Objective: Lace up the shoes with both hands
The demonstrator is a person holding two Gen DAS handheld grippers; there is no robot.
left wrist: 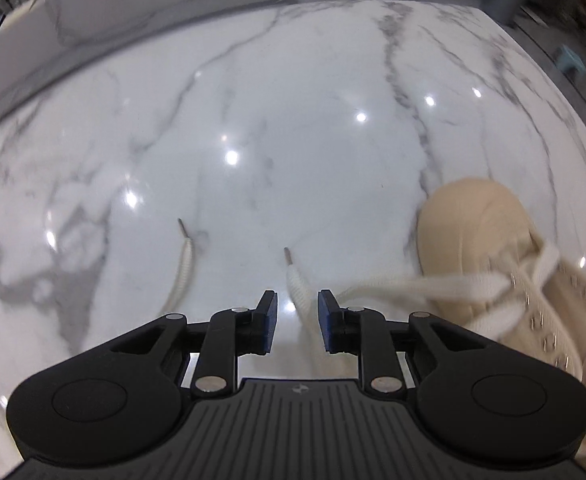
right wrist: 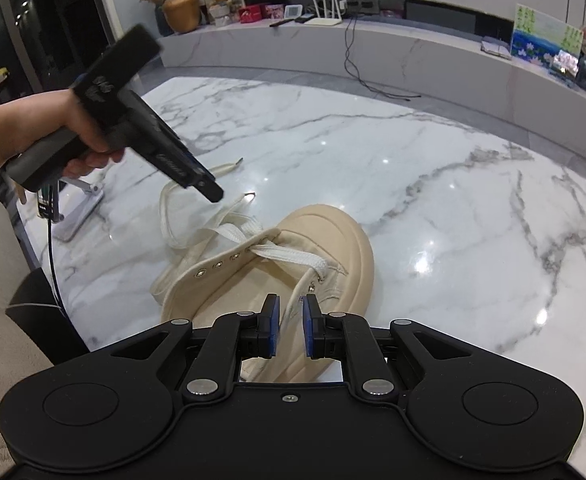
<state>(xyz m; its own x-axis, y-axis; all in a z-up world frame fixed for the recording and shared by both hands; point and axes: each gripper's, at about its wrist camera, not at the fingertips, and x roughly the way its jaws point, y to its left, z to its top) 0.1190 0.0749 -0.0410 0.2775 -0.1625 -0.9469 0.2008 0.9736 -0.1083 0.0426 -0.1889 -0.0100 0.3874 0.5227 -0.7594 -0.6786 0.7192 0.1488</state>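
Bright overhead lamps glare on the glossy marble table (left wrist: 293,120); fisheye edges bend, blurred.

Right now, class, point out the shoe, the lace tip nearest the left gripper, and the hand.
shoe (right wrist: 333,236), right wrist view, on the rubber toe cap.
lace tip (left wrist: 288,255), left wrist view, on the aglet.
hand (right wrist: 49,124), right wrist view, on its back.

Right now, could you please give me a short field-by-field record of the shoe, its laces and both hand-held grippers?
surface: white marble table
shoe: beige high-top, lying on the table, toe pointing away
lacing: only the eyelets near the toe are threaded; upper eyelets empty
lace ends: two loose ends on the table, one tip just ahead of the left hand-held gripper, the other tip further left
left hand-held gripper: open, over a lace end
right hand-held gripper: open, lace strand between the fingers, not clamped
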